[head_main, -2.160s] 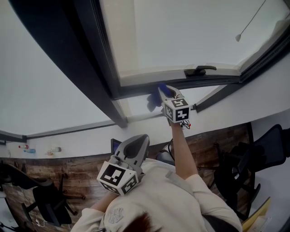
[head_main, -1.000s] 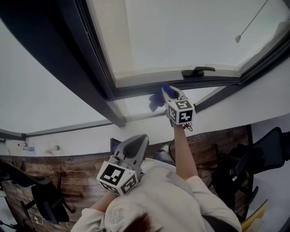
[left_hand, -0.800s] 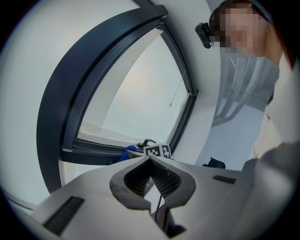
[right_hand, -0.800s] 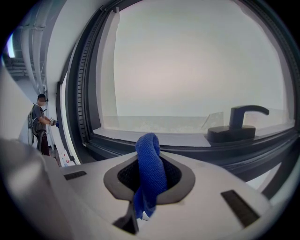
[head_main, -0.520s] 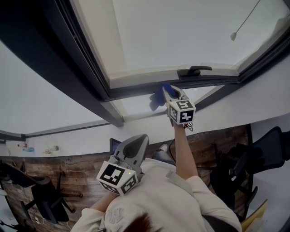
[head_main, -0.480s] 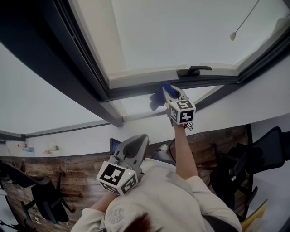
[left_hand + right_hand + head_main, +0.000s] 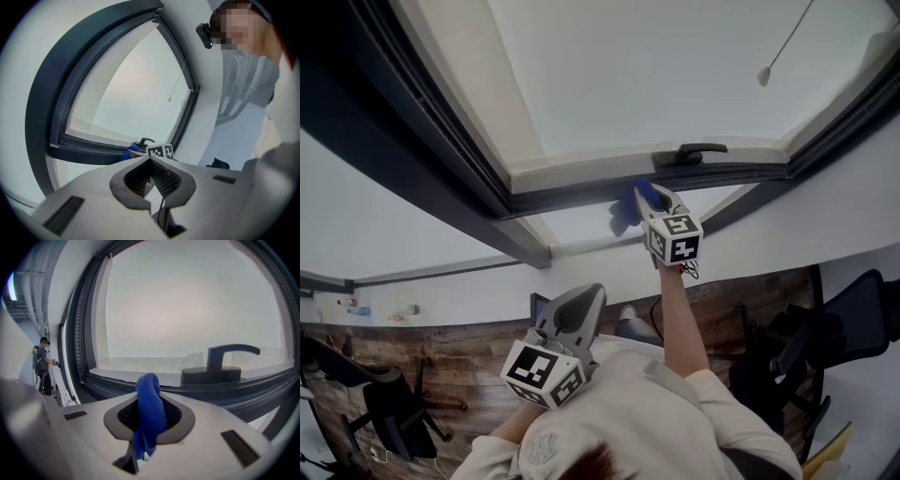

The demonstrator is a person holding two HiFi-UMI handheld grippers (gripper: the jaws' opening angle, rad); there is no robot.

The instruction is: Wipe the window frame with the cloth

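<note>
Cloth (image 7: pixel 149 399): blue, nubby weave, folded into a narrow loop. It stands up from between your right gripper's (image 7: pixel 654 199) jaws, and a loose end hangs down behind them.
Cloth position: in the head view it is just off centre toward 12 o'clock, lying over the lower rail (image 7: pixel 572 195) of the window frame (image 7: pixel 422 122). You cannot tell whether it presses on the rail.
Right gripper: your arm is stretched up to the window, with the jaws clamped on the cloth's middle.
Left gripper (image 7: pixel 150 161): held low near your chest, at 7 o'clock from the right one and well apart from the frame. The jaws are closed together and empty.
In the way: a black window handle (image 7: pixel 219 363) sits on the lower rail at 2 o'clock from the cloth and near it. Its lever points toward 3 o'clock in the right gripper view.
Frame: dark grey, broad, with ribbed inner edges. It has pale glass (image 7: pixel 656 66) inside it and white wall (image 7: pixel 394 216) round it.
Cord (image 7: pixel 786 42): thin, ending in a small knob, and slanting across the glass at 1 o'clock from the cloth, well apart from it.
Below you: a wooden floor (image 7: pixel 478 361), with dark office chairs (image 7: pixel 389 412) at 8 o'clock and 4 o'clock in the head view.
Far off: a person (image 7: pixel 43 364) stands by the wall at 9 o'clock in the right gripper view.
</note>
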